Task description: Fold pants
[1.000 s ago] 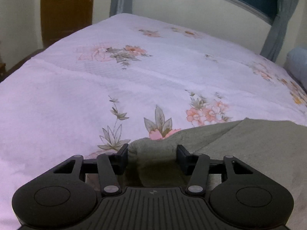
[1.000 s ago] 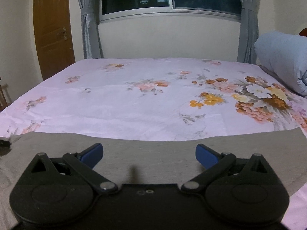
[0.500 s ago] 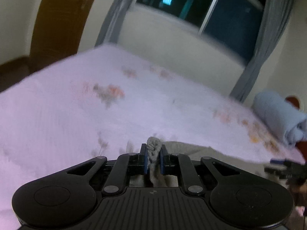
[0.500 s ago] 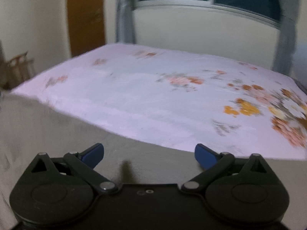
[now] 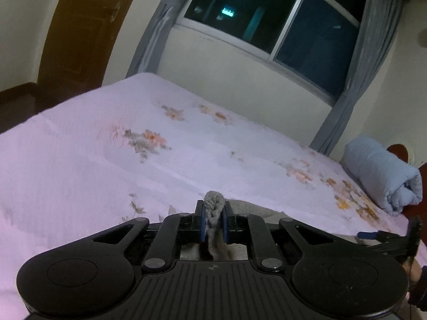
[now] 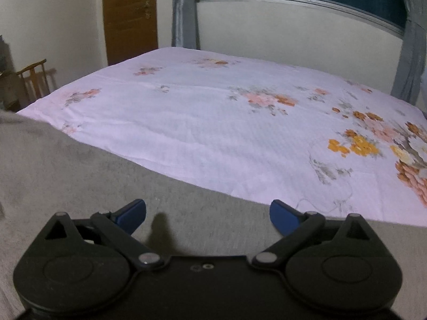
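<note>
While the left gripper is closed tightly on a bunched fold of the grey soft-fabric pants, the right gripper stands wide open with nothing between its blue pads. This difference matters most for the coming move.

In the left wrist view, a small roll of grey cloth sticks up above the closed fingers, and more cloth hangs down behind them. This gripper is raised above the bed with the pale pink flowered sheet and it looks toward the dark window. The right gripper shows at the right edge of this view, lower and near the bed surface.

In the right wrist view, the pants lie directly under and in front of the open fingers. The cloth stretches across the view from left to right, so its long axis runs sideways to the fingers, not along them. On the left the cloth rises steeply, probably toward the left gripper, which lifts that end. On the right the cloth stays flat on the sheet. The far edge of the pants lies just beyond the blue pads.

I judge that the right gripper is nearer to the flat part and must go down and forward to take the far edge. I cannot tell whether it touches the cloth now. Its pose is low and nearly level, pointing across the bed toward the brown wooden door.
</note>
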### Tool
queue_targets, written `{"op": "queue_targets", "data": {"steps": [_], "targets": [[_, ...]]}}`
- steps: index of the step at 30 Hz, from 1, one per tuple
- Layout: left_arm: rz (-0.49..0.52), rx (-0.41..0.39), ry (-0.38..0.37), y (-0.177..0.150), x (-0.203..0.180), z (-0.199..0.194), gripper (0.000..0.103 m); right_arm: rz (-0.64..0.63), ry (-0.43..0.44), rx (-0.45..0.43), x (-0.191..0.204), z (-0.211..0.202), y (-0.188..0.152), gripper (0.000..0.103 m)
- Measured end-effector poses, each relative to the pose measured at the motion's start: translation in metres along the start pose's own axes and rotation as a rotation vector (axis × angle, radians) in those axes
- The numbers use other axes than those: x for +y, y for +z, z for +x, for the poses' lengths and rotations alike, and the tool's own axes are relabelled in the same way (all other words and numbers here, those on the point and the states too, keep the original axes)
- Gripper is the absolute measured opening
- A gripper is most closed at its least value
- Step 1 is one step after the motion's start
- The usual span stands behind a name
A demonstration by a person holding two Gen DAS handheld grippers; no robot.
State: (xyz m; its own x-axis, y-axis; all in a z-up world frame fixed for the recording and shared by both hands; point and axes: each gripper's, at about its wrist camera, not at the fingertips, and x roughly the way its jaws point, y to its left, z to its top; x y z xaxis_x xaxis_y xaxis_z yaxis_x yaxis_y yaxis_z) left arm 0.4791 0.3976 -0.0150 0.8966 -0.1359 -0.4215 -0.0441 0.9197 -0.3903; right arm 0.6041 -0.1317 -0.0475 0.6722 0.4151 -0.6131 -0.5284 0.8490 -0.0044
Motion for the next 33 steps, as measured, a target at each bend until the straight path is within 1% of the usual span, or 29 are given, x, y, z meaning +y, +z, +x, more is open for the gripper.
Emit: {"op": "queue_targets", "data": {"steps": [4,7,10,11,12,13,14,15,19,23,26,29,33], "targets": [[-0.049,-0.03,-0.024,0.007,0.001,-0.013,0.011,-0.045,-0.006,0.011,-0.004,0.01,0.006,0.094],[-0.052,-0.049,-0.044,0.012,0.0,-0.022,0.011,-0.07,0.027,0.025,-0.006,0.016,0.01,0.092],[-0.042,-0.045,-0.063,0.015,-0.004,-0.026,0.011,-0.13,0.076,0.039,-0.002,0.019,0.011,0.079],[-0.041,-0.042,-0.069,0.015,-0.004,-0.027,0.012,-0.163,0.09,0.052,0.0,0.021,0.011,0.071],[-0.038,-0.037,-0.071,0.015,-0.005,-0.027,0.011,-0.188,0.095,0.07,0.002,0.023,0.011,0.056],[-0.036,-0.033,-0.07,0.016,-0.005,-0.027,0.012,-0.203,0.097,0.08,0.003,0.024,0.011,0.049],[-0.037,-0.031,-0.07,0.016,-0.006,-0.027,0.012,-0.214,0.106,0.087,0.004,0.023,0.012,0.029],[-0.037,-0.028,-0.069,0.016,-0.006,-0.027,0.012,-0.233,0.101,0.09,0.006,0.021,0.014,0.0],[-0.043,-0.025,-0.06,0.017,-0.005,-0.028,0.012,-0.272,0.105,0.076,0.01,0.001,0.017,0.0],[-0.053,-0.024,-0.059,0.015,-0.002,-0.032,0.012,-0.287,0.115,0.043,0.012,-0.032,0.019,0.0],[-0.064,-0.031,-0.067,0.013,-0.002,-0.04,0.012,-0.309,0.104,0.007,0.017,-0.066,0.021,0.0],[-0.066,-0.046,-0.098,0.012,0.001,-0.056,0.012,-0.351,0.094,-0.022,0.026,-0.109,0.019,0.0],[-0.07,-0.062,-0.154,0.001,0.0,-0.091,0.012,-0.393,0.074,-0.038,0.05,-0.176,0.0,0.0]]}}
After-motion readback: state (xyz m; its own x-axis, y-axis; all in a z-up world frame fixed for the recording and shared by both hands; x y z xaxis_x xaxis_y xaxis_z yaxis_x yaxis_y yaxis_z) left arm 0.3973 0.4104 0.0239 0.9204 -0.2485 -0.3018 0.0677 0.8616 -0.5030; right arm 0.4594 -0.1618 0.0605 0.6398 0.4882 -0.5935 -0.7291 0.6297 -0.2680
